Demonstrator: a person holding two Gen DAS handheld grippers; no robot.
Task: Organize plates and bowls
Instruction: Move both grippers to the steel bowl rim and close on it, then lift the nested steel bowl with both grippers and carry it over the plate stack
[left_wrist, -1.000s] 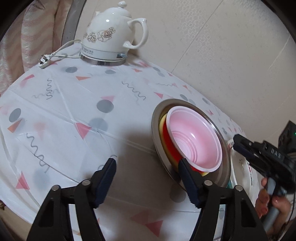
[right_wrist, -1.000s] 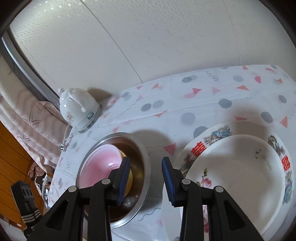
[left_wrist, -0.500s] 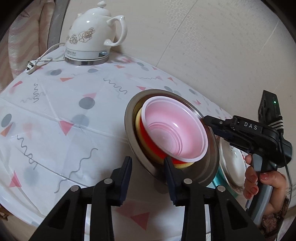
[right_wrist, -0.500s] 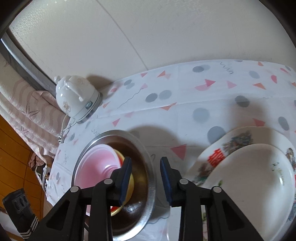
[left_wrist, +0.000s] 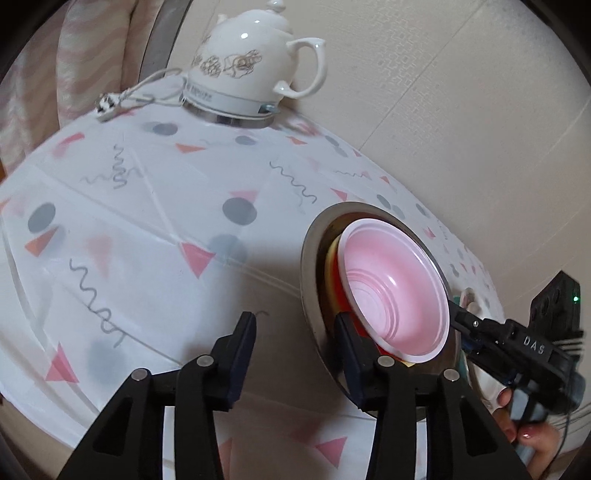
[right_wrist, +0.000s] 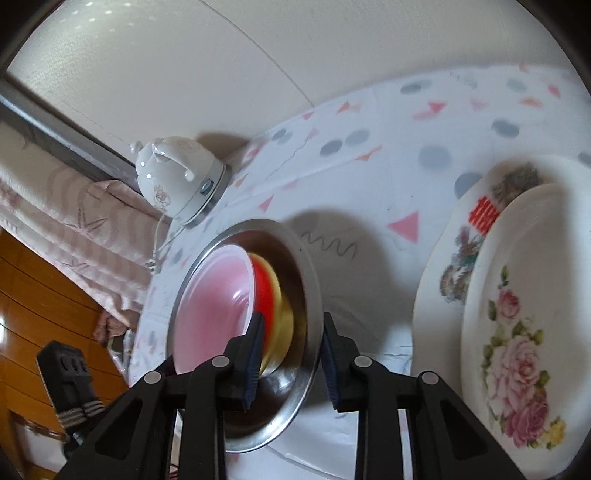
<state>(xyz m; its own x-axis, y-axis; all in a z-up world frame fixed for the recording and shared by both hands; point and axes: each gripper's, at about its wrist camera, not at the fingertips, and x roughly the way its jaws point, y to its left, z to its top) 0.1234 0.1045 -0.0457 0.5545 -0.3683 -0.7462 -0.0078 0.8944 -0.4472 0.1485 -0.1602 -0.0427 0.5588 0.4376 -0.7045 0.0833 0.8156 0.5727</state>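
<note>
The right gripper (right_wrist: 291, 354), jaws parted, straddles the metal bowl (right_wrist: 310, 280) rim; the left gripper (left_wrist: 295, 350), open, does likewise opposite.

Table (left_wrist: 155, 236), patterned white cloth: kettle (left_wrist: 255, 62) on base, metal bowl (right_wrist: 306, 295), decorated plate (right_wrist: 454, 266).
</note>
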